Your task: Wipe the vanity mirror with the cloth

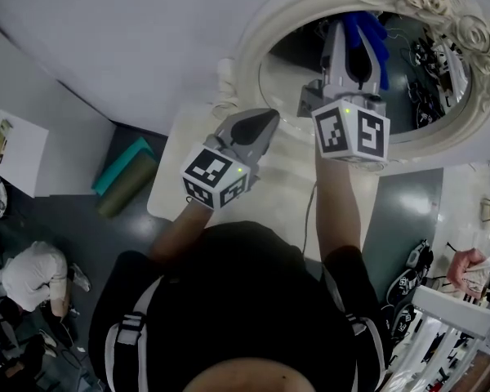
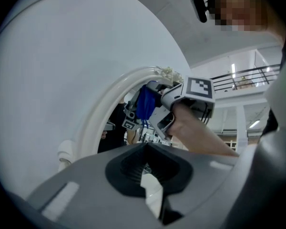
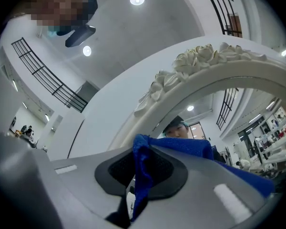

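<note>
The oval vanity mirror [image 1: 425, 96] has an ornate white frame [image 1: 253, 47] with carved roses [image 3: 190, 61]. My right gripper [image 1: 353, 35] is raised against the glass and is shut on a blue cloth [image 1: 374, 35], which is bunched at its tip. In the right gripper view the cloth [image 3: 143, 175] hangs down between the jaws and drapes off to the right. My left gripper [image 1: 268, 119] is lower left, near the frame's bottom edge, shut and holding nothing. The left gripper view shows the right gripper with the cloth [image 2: 145, 101] in front of the frame [image 2: 100, 113].
The mirror stands on a white vanity top [image 1: 167, 186] against a white wall. On the floor to the left lie teal and olive rolls [image 1: 122, 170], and a person [image 1: 33, 276] crouches there. A white table [image 1: 12, 149] is at far left.
</note>
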A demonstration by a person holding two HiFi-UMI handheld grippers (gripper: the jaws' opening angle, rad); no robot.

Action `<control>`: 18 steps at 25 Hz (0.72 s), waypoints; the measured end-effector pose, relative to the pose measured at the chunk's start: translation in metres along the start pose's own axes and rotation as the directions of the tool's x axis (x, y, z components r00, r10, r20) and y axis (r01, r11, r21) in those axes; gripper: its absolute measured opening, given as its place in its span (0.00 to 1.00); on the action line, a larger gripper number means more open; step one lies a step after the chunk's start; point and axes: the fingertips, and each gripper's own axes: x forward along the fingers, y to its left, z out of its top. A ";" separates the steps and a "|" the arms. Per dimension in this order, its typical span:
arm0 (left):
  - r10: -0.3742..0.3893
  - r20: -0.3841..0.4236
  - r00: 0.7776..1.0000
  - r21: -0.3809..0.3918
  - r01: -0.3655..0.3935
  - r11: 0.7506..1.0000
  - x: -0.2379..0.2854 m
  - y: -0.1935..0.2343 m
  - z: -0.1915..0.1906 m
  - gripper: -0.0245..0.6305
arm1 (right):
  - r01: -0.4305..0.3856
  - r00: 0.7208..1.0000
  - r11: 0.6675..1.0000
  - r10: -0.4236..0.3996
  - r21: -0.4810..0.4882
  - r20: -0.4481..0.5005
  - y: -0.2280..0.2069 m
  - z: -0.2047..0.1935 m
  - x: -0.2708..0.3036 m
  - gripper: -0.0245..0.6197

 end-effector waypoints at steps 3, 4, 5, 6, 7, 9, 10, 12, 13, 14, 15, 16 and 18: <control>0.010 0.002 1.000 -0.006 -0.010 1.000 -0.003 0.004 -0.001 0.05 | -0.010 1.000 1.000 0.010 0.011 0.011 0.008 -0.008 0.000 0.10; 0.013 0.002 1.000 -0.008 -0.013 1.000 -0.004 0.005 -0.001 0.05 | -0.019 1.000 1.000 0.019 0.014 0.006 0.012 -0.012 0.000 0.10; 0.017 0.002 1.000 -0.010 -0.017 1.000 -0.004 0.007 -0.002 0.05 | -0.029 1.000 0.999 0.029 0.016 0.000 0.016 -0.016 0.001 0.10; 0.020 0.002 1.000 -0.011 -0.020 1.000 -0.005 0.008 -0.002 0.05 | -0.039 0.999 0.999 0.039 0.019 -0.006 0.020 -0.021 0.001 0.10; 0.024 0.002 1.000 -0.013 -0.024 1.000 -0.006 0.010 -0.003 0.05 | -0.048 0.999 0.999 0.048 0.024 -0.012 0.024 -0.027 0.001 0.10; 0.033 0.001 0.999 -0.017 -0.033 0.999 -0.008 0.013 -0.005 0.05 | -0.061 0.998 0.997 0.062 0.039 -0.019 0.029 -0.036 0.001 0.10; 0.037 0.000 0.999 -0.018 -0.037 0.999 -0.009 0.015 -0.006 0.05 | -0.067 0.997 0.997 0.068 0.047 -0.021 0.032 -0.041 0.000 0.10; 0.044 -0.001 0.999 -0.021 -0.044 0.999 -0.012 0.018 -0.009 0.05 | -0.078 0.996 0.995 0.080 0.066 -0.026 0.036 -0.049 -0.001 0.10; 0.047 -0.002 0.999 -0.023 -0.048 0.999 -0.013 0.019 -0.010 0.05 | -0.083 0.996 0.993 0.086 0.078 -0.029 0.039 -0.054 -0.002 0.10; 0.051 -0.004 0.999 -0.026 -0.051 0.998 -0.015 0.021 -0.011 0.05 | -0.088 0.995 0.992 0.092 0.090 -0.032 0.041 -0.059 -0.003 0.10; 0.054 -0.005 0.999 -0.028 -0.054 0.998 -0.016 0.022 -0.012 0.05 | -0.093 0.995 0.990 0.097 0.103 -0.035 0.044 -0.064 -0.004 0.10; 0.056 -0.006 0.998 -0.031 -0.056 0.998 -0.018 0.023 -0.013 0.05 | -0.098 0.994 0.988 0.103 0.117 -0.036 0.047 -0.069 -0.005 0.10; 0.056 -0.009 0.998 -0.032 -0.056 0.998 -0.020 0.023 -0.014 0.05 | -0.109 0.993 0.985 0.114 0.137 -0.031 0.051 -0.078 -0.008 0.10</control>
